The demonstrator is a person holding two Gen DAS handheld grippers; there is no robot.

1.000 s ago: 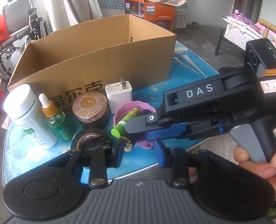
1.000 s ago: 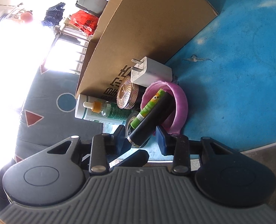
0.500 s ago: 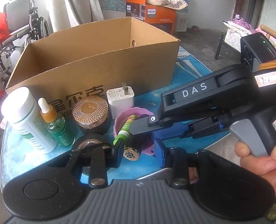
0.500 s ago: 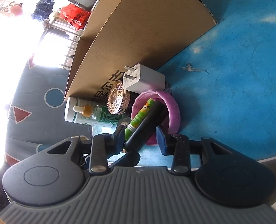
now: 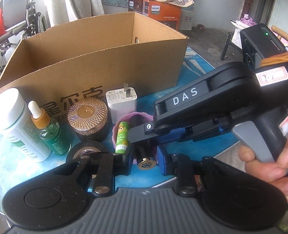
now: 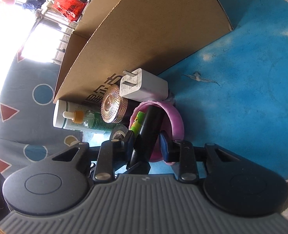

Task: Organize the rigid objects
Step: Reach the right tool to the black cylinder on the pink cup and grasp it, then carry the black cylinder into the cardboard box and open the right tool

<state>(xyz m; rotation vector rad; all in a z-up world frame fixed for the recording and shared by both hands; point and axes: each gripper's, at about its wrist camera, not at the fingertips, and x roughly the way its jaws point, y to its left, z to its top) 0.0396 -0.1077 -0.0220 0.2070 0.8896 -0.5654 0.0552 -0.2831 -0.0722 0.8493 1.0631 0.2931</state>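
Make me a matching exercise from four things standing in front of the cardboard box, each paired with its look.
Things:
1. charger plug
2. dropper bottle
3. round jar lid
4. lip balm tube

Looks:
A. bright green with a cartoon face
B. white block, metal prongs pointing up
C. rose-gold, criss-cross pattern
D. green glass, amber collar, white bulb

Pairs: 1-B, 2-D, 3-C, 4-A
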